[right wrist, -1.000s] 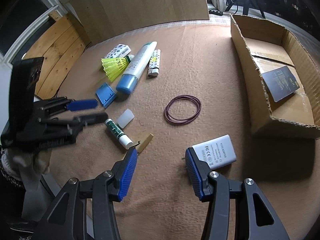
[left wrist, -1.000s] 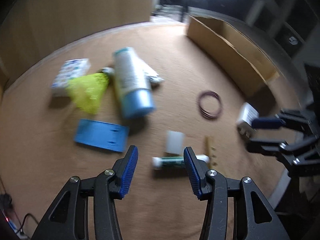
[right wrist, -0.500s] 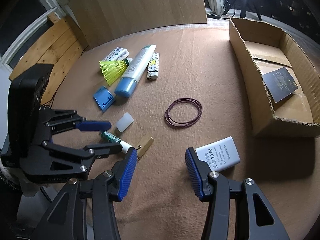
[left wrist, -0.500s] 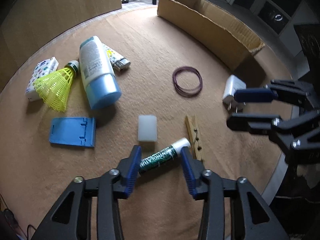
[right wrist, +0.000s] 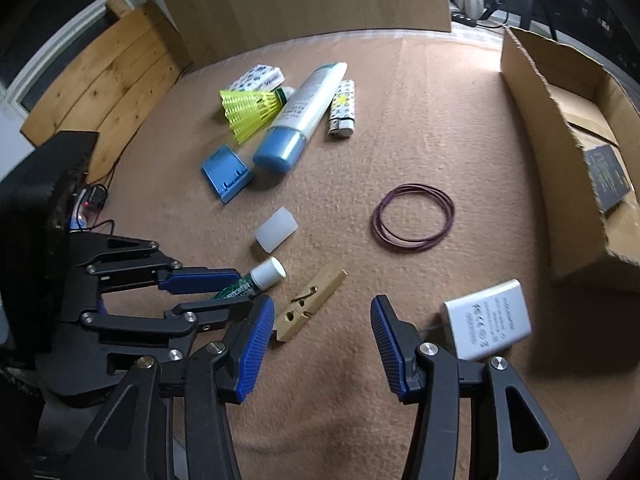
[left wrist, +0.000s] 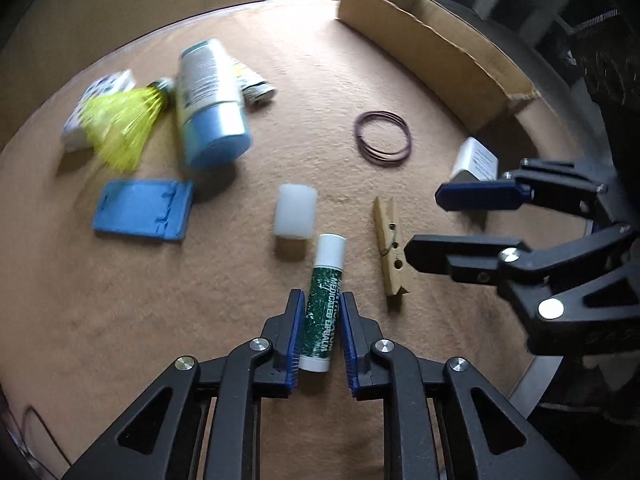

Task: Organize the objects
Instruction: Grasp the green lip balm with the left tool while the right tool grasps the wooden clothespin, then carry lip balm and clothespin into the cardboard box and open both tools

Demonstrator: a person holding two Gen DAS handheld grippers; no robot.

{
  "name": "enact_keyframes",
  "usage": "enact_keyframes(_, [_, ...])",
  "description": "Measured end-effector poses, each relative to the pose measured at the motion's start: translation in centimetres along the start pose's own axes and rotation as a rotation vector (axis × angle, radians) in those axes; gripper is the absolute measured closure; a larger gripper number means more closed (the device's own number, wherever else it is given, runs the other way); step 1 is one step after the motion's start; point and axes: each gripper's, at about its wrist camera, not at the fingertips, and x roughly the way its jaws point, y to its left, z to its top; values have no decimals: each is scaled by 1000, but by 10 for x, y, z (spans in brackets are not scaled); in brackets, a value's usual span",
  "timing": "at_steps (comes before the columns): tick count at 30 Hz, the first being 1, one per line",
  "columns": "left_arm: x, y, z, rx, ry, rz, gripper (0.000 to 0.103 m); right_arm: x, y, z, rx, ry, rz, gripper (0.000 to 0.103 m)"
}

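Observation:
A green lip balm tube point(left wrist: 326, 280) with a white cap lies on the tan carpet. My left gripper point(left wrist: 322, 300) has its jaws closing on it, and the blue pads touch both of its sides. In the right wrist view the same tube point(right wrist: 266, 274) pokes out of the left gripper point(right wrist: 240, 290). My right gripper point(right wrist: 322, 312) hangs open over bare carpet, with a wooden clothespin point(right wrist: 308, 306) to its left and a white charger point(right wrist: 486, 322) to its right. Nothing is between its pads.
A cardboard box point(right wrist: 532, 128) holding a dark card point(right wrist: 608, 172) stands at the right. On the carpet lie a purple ring point(right wrist: 414, 218), a white cap point(right wrist: 276, 228), a blue plastic piece point(left wrist: 142, 210), a blue-capped bottle point(left wrist: 208, 104), a yellow shuttlecock point(left wrist: 120, 128) and a lighter point(right wrist: 342, 110).
My left gripper came down over the lip balm and its jaws narrowed onto it, turning the tube in line with the fingers. The right gripper drifted down slightly and stayed open.

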Motion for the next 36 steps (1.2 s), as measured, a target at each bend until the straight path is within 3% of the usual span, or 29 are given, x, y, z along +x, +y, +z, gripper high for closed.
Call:
enact_keyframes(7, [-4, 0, -9, -47, -13, 60, 86, 22, 8, 9, -14, 46, -17, 57])
enact_keyframes(15, [-6, 13, -15, -113, -29, 55, 86, 33, 29, 14, -106, 61, -67, 74])
enact_keyframes(21, [-8, 21, -18, -152, -38, 38, 86, 39, 52, 10, -280, 61, -178, 85])
enact_keyframes(23, [-8, 22, -18, -168, -41, 30, 86, 38, 50, 10, -288, 61, -178, 91])
enact_keyframes(36, [-15, 10, -4, -202, -68, -3, 86, 6, 25, 8, -184, 4, -91, 92])
